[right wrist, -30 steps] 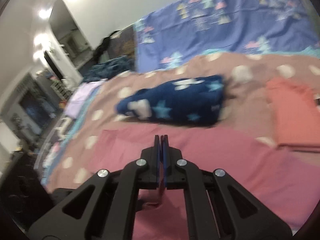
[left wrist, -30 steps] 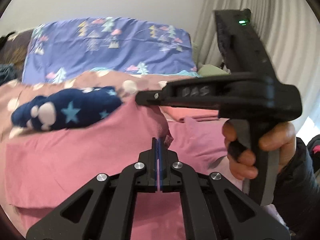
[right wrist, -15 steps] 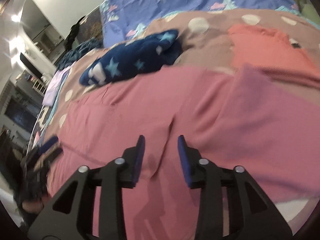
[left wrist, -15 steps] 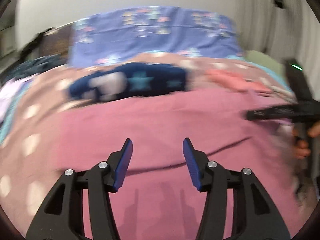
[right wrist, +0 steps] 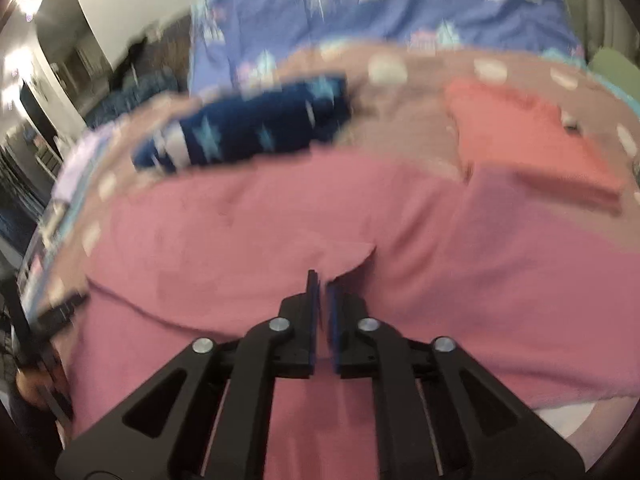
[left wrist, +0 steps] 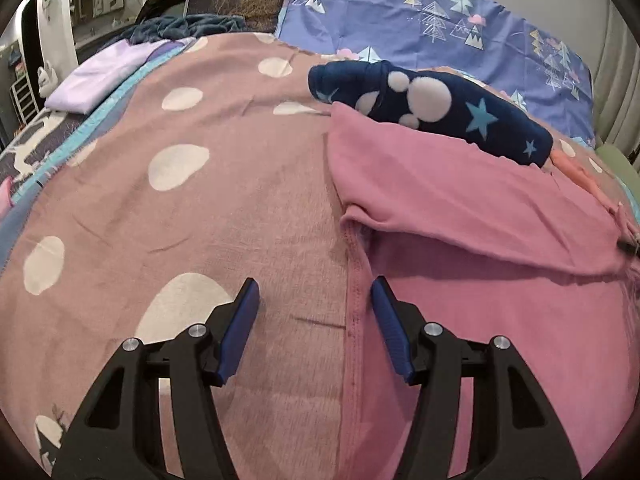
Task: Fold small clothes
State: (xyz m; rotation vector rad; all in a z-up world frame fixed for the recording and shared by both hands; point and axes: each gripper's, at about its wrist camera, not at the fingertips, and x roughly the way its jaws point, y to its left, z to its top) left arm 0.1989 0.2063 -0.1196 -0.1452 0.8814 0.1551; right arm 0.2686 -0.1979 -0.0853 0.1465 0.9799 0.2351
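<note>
Presently: large pink knit garment (left wrist: 460, 208) lay at 3 o'clock on the polka-dot blanket (left wrist: 200, 200), one fold laid over, further folds judged outstanding. Left gripper (left wrist: 314, 312) spread astride its hem; right gripper (right wrist: 322, 288) pinched a fabric edge.

Right wrist view motion-blurred. Pink garment (left wrist: 460, 208) cut off by right edge. Navy star cloth (left wrist: 432, 112) partly hid orange cloth (left wrist: 576, 168).

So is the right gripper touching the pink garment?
Touching: in the right wrist view the right gripper is pinched onto a raised fold of the pink garment.
</note>
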